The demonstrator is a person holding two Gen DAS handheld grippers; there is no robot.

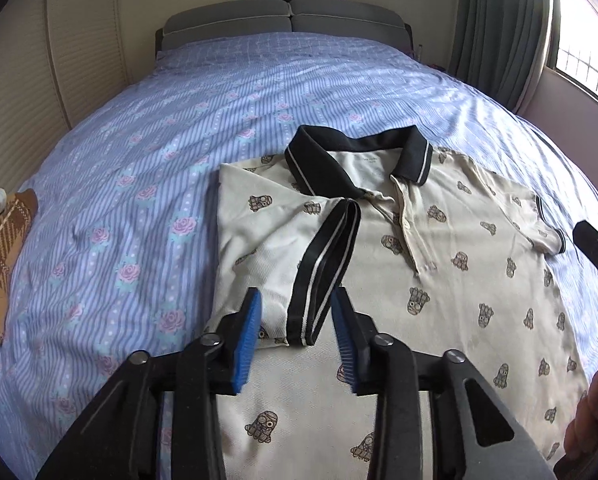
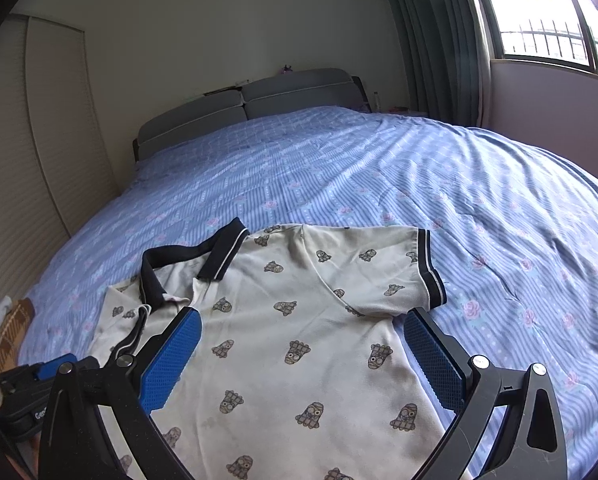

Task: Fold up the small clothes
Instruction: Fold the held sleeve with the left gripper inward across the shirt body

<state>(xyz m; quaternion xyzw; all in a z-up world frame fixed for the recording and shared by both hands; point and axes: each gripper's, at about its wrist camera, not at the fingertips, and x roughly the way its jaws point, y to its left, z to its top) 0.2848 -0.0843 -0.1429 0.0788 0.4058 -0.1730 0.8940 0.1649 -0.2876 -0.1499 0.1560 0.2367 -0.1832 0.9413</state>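
Observation:
A cream polo shirt (image 1: 439, 280) with small brown figures and a black collar (image 1: 355, 148) lies face up on the bed. Its left sleeve (image 1: 323, 264) is folded in over the chest, black cuff pointing toward me. My left gripper (image 1: 297, 300) is open just above that cuff, holding nothing. In the right wrist view the shirt (image 2: 299, 344) lies with its right sleeve (image 2: 403, 276) spread flat. My right gripper (image 2: 299, 320) is wide open above the chest, its right finger near the sleeve's underarm. The left gripper shows there at the lower left (image 2: 55, 364).
The bed has a blue striped sheet with pink roses (image 1: 147, 168) and a grey headboard (image 1: 283, 20). A folded brown plaid garment (image 1: 3, 260) lies at the left edge. A curtain and bright window (image 2: 539, 20) are at the right.

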